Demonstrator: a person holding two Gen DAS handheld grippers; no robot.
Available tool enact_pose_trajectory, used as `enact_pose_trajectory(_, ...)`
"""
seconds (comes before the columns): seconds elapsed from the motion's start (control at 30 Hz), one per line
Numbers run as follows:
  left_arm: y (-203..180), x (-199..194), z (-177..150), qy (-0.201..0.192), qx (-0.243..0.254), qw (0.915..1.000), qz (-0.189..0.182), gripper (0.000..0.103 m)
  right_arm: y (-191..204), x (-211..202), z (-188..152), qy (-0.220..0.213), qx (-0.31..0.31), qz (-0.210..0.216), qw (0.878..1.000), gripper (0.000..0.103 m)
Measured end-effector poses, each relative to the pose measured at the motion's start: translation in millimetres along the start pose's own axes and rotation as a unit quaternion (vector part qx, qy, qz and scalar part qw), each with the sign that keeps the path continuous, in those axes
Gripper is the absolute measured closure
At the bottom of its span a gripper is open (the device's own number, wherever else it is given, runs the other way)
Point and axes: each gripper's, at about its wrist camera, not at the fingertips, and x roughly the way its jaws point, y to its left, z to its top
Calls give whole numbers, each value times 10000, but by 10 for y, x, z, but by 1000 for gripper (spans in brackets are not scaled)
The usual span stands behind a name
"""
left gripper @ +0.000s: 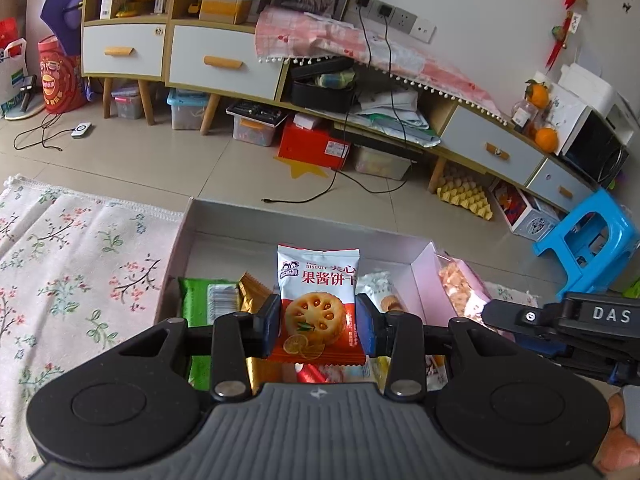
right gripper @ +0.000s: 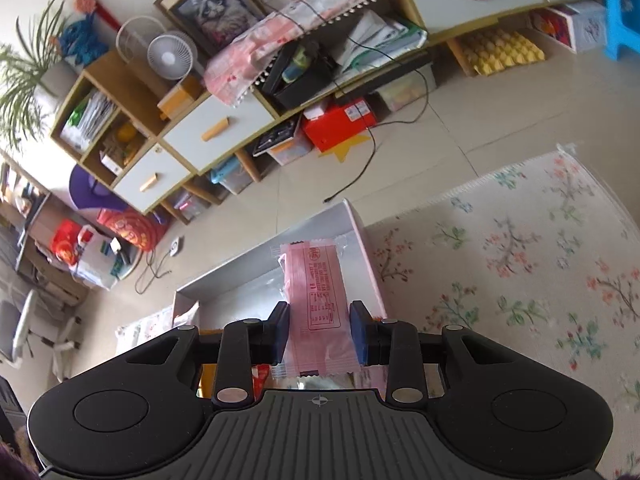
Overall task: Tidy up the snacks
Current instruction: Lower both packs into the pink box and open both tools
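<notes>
Snack sorting, midway: box (left gripper: 224,224) holds several packets; left gripper (left gripper: 318,322) clamps biscuit packet (left gripper: 320,280), right gripper (right gripper: 320,330) clamps pink wafer packet (right gripper: 316,288), both unplaced.

Both your views are bright with soft, even daylight; source not visible. Shadows faint, only a soft one under the cabinet (left gripper: 224,68). Heavy fisheye bending: cabinet and floor tiles (left gripper: 224,160) curve, corners vignette black. Left view sharp. Your right view shows motion smear on the floral rug (right gripper: 520,264).
</notes>
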Motion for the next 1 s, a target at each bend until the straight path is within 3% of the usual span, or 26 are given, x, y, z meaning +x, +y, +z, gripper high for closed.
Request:
enact_pose_trajectory(0.33, -68, 222, 14, 216, -87, 9995, -234, 65, 95, 348, 85, -94, -259, -141, 9995, 71)
enact_pose_trajectory(0.43, -77, 204, 0, 233, 72, 9996, -172, 58, 116, 383, 72, -34, -364, -473, 9982, 61)
enact_pose_trajectory(0.47, -51, 176, 2, 214, 62, 9996, -181, 56, 127, 371, 77, 39, -405, -621, 9972, 52)
enact_pose_trajectory(0.67, 140, -98, 50, 208, -351, 9987, -307, 57, 123, 29, 159, 77, -229, -380, 9990, 51)
enact_pose_trajectory(0.73, 135, -195, 21, 191, -331, 9988, -296, 57, 152, -65, 129, 162, -306, -267, 9990, 51)
enact_pose_trajectory(0.87, 81, -355, -38, 243, -198, 9993, -217, 56, 234, -261, -43, 210, -657, -433, 9967, 51)
enact_pose_trajectory(1.0, 41, -519, -106, 304, 30, 9995, -69, 49, 278, -446, -250, 337, -689, -355, 9964, 51)
